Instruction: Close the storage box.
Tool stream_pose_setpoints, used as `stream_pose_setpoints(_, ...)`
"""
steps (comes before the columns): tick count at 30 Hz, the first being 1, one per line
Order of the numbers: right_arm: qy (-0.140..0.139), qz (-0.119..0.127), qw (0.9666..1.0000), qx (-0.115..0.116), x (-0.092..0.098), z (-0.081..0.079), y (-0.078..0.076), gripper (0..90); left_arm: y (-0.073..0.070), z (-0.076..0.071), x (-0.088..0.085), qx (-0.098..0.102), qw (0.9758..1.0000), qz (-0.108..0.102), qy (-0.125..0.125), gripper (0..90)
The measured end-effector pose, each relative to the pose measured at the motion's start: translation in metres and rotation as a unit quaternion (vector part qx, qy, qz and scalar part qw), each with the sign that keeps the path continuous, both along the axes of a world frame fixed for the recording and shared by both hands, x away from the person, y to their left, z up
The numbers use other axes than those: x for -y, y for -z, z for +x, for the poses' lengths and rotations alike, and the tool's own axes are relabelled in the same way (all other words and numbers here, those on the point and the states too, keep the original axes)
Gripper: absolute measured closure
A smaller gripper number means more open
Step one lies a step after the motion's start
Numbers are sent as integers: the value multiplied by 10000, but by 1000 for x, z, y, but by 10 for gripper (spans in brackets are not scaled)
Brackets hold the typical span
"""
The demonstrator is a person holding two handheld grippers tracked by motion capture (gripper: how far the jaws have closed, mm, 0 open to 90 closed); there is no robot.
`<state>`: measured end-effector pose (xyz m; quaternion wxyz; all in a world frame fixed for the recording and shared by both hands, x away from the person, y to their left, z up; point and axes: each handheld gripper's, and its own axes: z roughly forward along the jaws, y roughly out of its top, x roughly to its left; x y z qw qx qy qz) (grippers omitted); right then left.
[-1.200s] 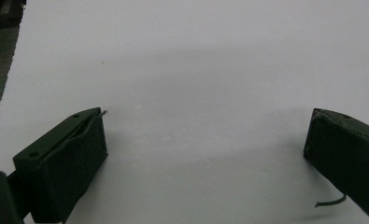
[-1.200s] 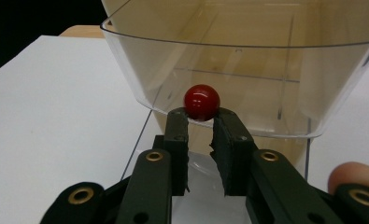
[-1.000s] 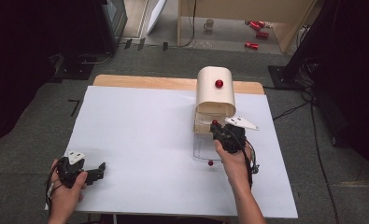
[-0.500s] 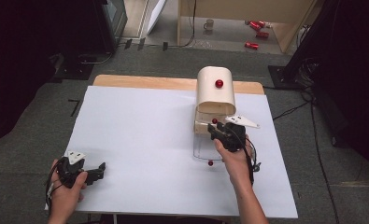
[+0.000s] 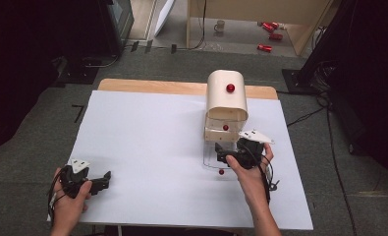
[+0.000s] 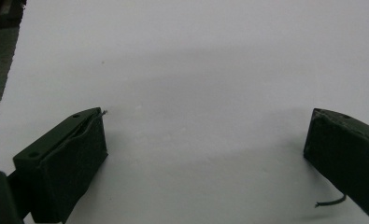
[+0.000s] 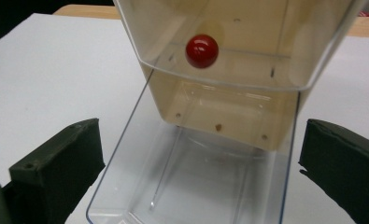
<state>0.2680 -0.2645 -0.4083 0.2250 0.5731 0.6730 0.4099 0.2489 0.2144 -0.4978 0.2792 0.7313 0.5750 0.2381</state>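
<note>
Two grippers, one box (image 5: 226, 101), three red knobs (image 5: 230, 88).

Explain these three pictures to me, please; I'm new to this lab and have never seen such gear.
No robot here: a person holds hand-held tongs, one pair in each hand. The high view looks down on a white-covered table. The left tongs rest near the table's front left corner, open and holding nothing. The right tongs are open over a clear drawer pulled out of a small beige cabinet with red knobs. The other two pictures come from cameras riding on each pair of tongs, looking along the black jaws.
</note>
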Motion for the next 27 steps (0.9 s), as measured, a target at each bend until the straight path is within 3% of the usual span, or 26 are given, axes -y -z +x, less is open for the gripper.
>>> stream_pose_setpoints(18, 154, -68, 9998, -48, 12, -42, 27, 0, 0, 0, 0, 0, 10000, 1, 0, 0)
stream_pose_setpoints(27, 159, -89, 9998, -95, 7, -64, 39, 0, 0, 0, 0, 1, 10000, 0, -1, 0)
